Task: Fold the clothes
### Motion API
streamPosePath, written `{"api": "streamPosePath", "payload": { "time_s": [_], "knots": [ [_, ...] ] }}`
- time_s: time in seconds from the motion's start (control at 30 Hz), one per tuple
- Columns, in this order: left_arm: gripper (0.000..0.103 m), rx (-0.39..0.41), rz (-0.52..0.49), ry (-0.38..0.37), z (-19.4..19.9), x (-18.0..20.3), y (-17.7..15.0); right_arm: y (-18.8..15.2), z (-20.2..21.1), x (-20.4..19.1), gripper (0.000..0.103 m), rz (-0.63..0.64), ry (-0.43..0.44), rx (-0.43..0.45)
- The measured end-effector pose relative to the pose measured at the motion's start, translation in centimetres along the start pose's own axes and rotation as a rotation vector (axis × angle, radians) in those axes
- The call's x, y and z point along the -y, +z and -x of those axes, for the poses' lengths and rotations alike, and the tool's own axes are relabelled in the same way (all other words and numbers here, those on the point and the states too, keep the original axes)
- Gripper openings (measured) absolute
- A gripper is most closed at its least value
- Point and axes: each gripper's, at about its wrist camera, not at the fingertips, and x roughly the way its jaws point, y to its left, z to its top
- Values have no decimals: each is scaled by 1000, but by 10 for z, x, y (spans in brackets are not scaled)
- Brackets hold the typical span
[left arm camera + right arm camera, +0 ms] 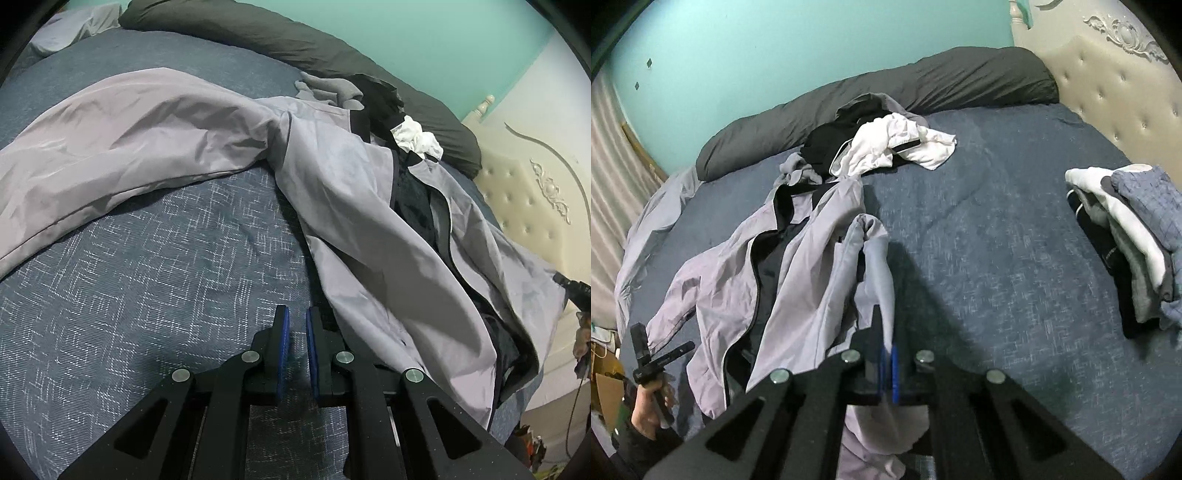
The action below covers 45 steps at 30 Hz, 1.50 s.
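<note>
A wide bed [997, 221] covered with a blue-grey woven spread fills both views, set against a turquoise wall [757, 55], with a cream tufted headboard [1108, 92] bearing carved ornament at one end and a pale curtain [613, 166] at the other side of the room. A long dark grey bolster [886, 92] lies along the far edge of the bed by the wall. The light grey jacket [351, 206] with dark lining sprawls open across the spread, one sleeve [122, 147] stretched out flat to the side. Beyond its collar sits a heap of unfolded clothes, black and white [882, 144], just beside the bolster. Well apart, near the headboard, rests a stack of folded clothes [1134, 240]. The left gripper [297, 325] hovers over bare spread just beside the jacket's edge, its blue-padded fingers [283, 332] a small way apart and holding nothing. The right gripper [889, 363] has its pads pressed together on a fold of the jacket's grey cloth, which is lifted off the bed and hangs down past the fingers. In the right wrist view the person's hand [652, 406] grips the left gripper's handle at the bed's edge.
</note>
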Motion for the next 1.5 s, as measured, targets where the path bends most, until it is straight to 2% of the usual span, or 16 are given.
{"api": "streamPosePath", "payload": {
  "time_s": [0.03, 0.13, 0.27, 0.37, 0.47, 0.5, 0.57, 0.63, 0.83, 0.87, 0.97, 1.0, 1.03, 1.1, 1.23, 1.5],
  "knots": [
    [10, 0, -1, 0, 0, 0, 0, -2, -8, 4, 2, -1, 0, -30],
    [10, 0, -1, -2, 1, 0, 0, -17, -32, 11, 3, 25, -137, -138],
    [10, -7, 1, -4, 0, -2, 1, -31, -49, 36, 9, -63, -238, -161],
    [10, -31, -1, -21, -4, -1, 0, -27, -38, 26, 34, -58, -229, -114],
    [10, -39, -12, -30, -8, 4, 0, -23, -28, 16, 47, -53, -219, -67],
    [10, -40, -17, -31, -9, 6, 1, -23, -31, 5, 60, -38, -147, -94],
    [12, -43, -22, -31, -11, 8, 1, -28, -43, -15, 71, 16, -73, -180],
    [14, -46, -24, -30, -12, 9, 1, -36, -58, -37, 71, 88, -20, -274],
    [16, -42, -25, -26, -10, 6, 1, -52, -84, -47, 71, 112, -78, -346],
    [16, -42, -24, -25, -10, 5, 1, -54, -85, -46, 67, 105, -72, -350],
    [16, -44, -23, -26, -11, 3, 2, -55, -82, -44, 21, 110, -52, -344],
    [16, -44, -25, -26, -11, 3, 2, -55, -81, -42, 12, 110, -44, -339],
    [16, -45, -27, -26, -11, 3, 2, -55, -79, -41, 10, 109, -35, -335],
    [16, -46, -31, -26, -11, 3, 2, -47, -73, -36, 5, 97, -30, -298],
    [16, -47, -33, -21, -11, 2, 1, -20, -50, -18, 4, 51, -38, -189],
    [16, -52, -44, -15, -13, 4, 0, 47, -11, 36, 4, 5, -187, -2]
  ]
}}
